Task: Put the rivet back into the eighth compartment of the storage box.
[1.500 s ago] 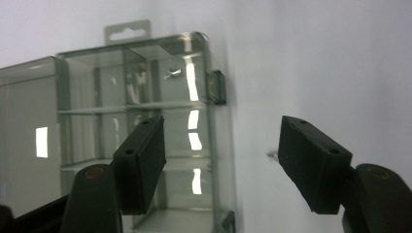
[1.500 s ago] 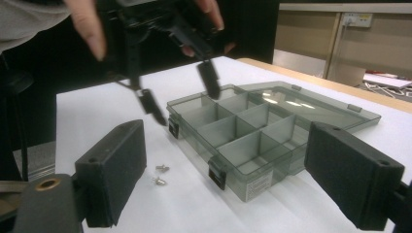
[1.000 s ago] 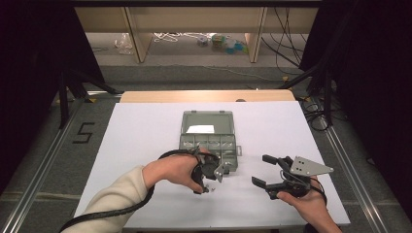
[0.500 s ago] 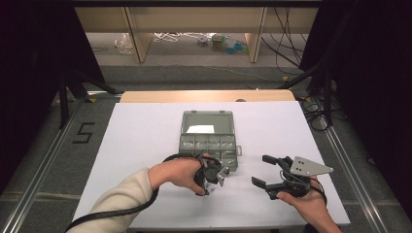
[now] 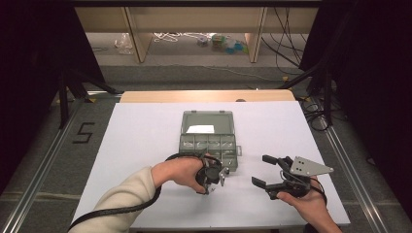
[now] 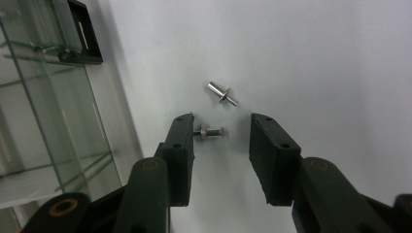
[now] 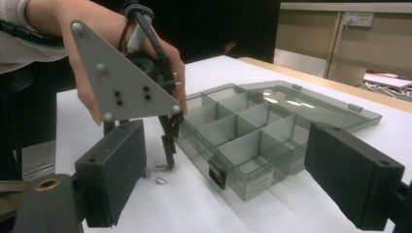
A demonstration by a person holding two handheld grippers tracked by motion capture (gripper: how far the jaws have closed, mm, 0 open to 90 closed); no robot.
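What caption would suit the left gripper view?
Left gripper jaws closing around a small metal rivet beside a clear compartment box.

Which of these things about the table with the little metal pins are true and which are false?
1. Two small metal pins lie on the white table. True.
2. The left gripper has lifted a pin off the table. False: its jaws have just been closing around the nearer pin, which lies on the table with one end at a jaw.
3. The clear box has its lid open. True.
4. The right gripper is shut on the box. False: its jaws stand open, apart from the box.
5. The box compartments are full of pins. False: they look empty.
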